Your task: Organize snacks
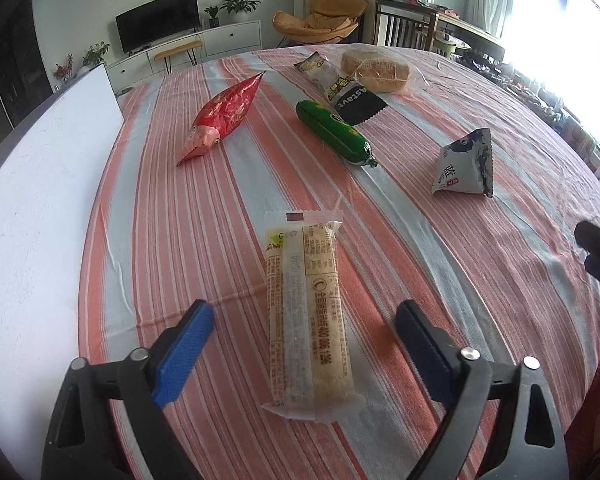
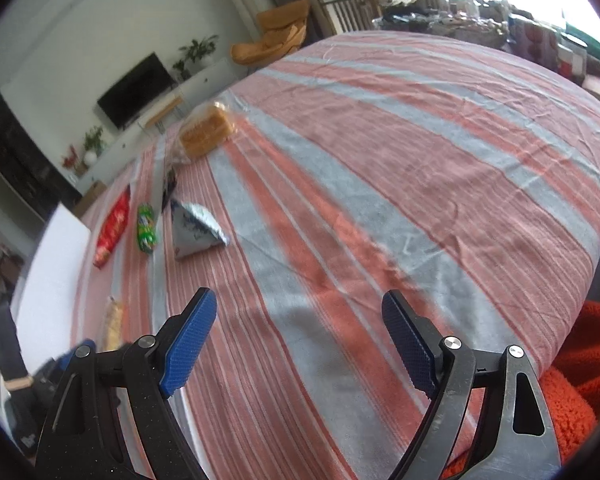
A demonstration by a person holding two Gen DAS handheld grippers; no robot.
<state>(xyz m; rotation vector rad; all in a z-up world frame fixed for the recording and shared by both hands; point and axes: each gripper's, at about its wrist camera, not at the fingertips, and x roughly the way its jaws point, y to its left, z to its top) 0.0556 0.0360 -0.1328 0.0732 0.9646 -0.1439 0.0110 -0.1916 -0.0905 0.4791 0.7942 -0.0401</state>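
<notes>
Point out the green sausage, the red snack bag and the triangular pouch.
green sausage (image 1: 334, 133), left wrist view, middle of its wrapper.
red snack bag (image 1: 224, 118), left wrist view, its bulging middle.
triangular pouch (image 1: 466, 166), left wrist view, its printed front face.

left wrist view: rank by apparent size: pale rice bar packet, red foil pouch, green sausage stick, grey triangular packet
1. Pale rice bar packet, though it lies nearest the camera.
2-3. Red foil pouch and green sausage stick look alike.
4. Grey triangular packet.

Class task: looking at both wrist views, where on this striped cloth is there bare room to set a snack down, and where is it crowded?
Free: the wide stretch of striped cloth right of the triangular pouch. Crowded: the far left, where the red bag, green sausage, dark packet and bread cluster.
</notes>
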